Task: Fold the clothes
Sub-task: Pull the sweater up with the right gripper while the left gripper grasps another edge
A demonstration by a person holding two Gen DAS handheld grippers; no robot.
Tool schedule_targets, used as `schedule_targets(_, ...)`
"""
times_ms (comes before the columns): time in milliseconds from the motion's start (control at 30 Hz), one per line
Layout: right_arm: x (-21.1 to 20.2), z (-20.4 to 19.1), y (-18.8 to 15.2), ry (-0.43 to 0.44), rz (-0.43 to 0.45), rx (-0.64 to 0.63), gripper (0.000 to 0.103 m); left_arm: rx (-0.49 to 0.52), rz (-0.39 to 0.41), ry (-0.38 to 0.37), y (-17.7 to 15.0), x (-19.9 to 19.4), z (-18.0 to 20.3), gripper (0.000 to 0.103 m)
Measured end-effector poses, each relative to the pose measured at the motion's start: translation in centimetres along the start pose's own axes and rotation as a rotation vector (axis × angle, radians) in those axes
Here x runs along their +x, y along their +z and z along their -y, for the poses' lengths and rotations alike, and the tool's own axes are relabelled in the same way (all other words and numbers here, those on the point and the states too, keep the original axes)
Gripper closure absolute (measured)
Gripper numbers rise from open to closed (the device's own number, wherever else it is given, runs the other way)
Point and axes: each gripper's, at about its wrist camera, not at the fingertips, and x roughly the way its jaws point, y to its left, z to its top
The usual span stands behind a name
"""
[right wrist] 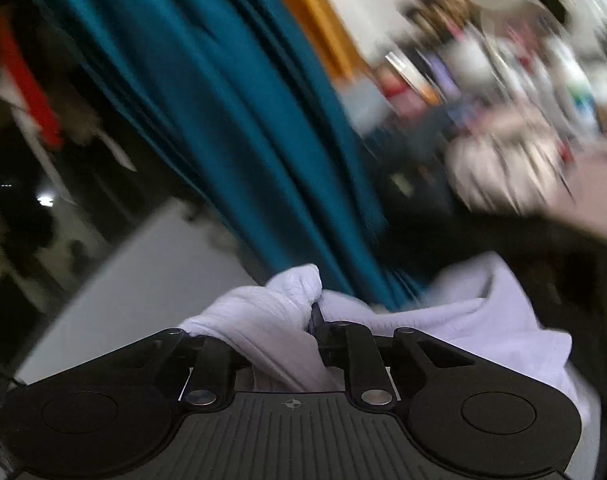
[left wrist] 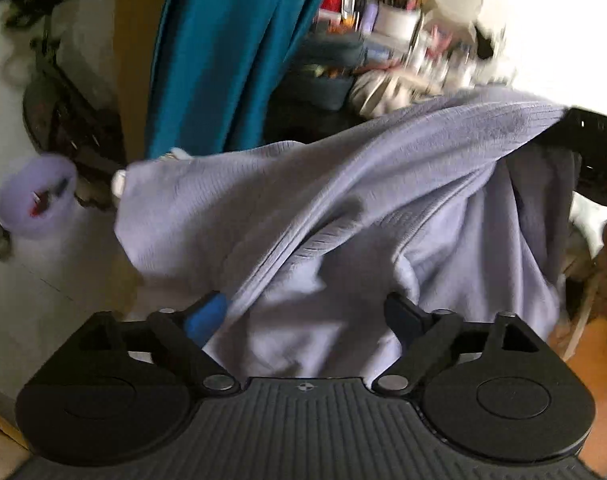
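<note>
A pale lavender ribbed garment [left wrist: 303, 208] hangs in the air and fills the left wrist view. My left gripper [left wrist: 307, 312] has its fingers spread wide, with cloth draped between and over them; a blue pad [left wrist: 207, 316] shows on the left finger. The other gripper's black body [left wrist: 595, 156] holds the garment's upper right corner. In the right wrist view my right gripper [right wrist: 299, 320] is shut on a bunched fold of the same lavender garment [right wrist: 271, 312], which spills out to the right.
A teal curtain [left wrist: 223, 56] [right wrist: 231, 120] hangs behind. A cluttered shelf of small items [left wrist: 395, 32] is at the back right, blurred. A white surface [right wrist: 135, 280] lies lower left in the right wrist view. A white wall [left wrist: 43, 280] is at left.
</note>
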Motion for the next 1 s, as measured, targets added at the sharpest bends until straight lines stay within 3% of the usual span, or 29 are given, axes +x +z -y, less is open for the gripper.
schedule_targets(100, -1.5, -2.0, 3.5, 0.087, 0.075, -0.035, 0.088, -0.045, 0.081, -0.086, 0.2, -2.4, 1.2, 0.003)
schedule_targets(167, -2.5, -2.8, 5.8, 0.140, 0.117, -0.024, 0.088, -0.011, 0.121, -0.130, 0.0, -3.1, 2.4, 0.000)
schedule_targets(267, -3.4, -3.6, 8.4, 0.180, 0.158, -0.039, 0.088, 0.080, 0.080, -0.168, -0.9, -1.7, 4.8, 0.000)
schedule_targets(433, -3.4, -4.2, 10.7, 0.207, 0.155, -0.040, 0.088, 0.222, -0.011, -0.086, -3.0, 3.9, 9.5, 0.000)
schedule_targets(600, -3.0, -4.9, 10.9, 0.216, 0.117, -0.073, 0.089, 0.253, -0.026, 0.003, -3.8, 7.4, 13.6, 0.000)
schedule_targets(733, -3.9, -5.0, 10.4, 0.233, 0.102, -0.058, 0.089, 0.275, 0.009, 0.048, -4.4, 8.8, 15.5, 0.000)
schedule_targets(900, -6.0, -4.1, 10.6, 0.251, 0.107, -0.034, 0.089, 0.237, 0.118, 0.141, -4.1, 8.3, 15.5, 0.001)
schedule_targets(1000, -7.4, -3.4, 10.9, 0.264, 0.138, -0.007, 0.089, 0.216, 0.208, 0.321, -3.8, 8.3, 15.0, 0.000)
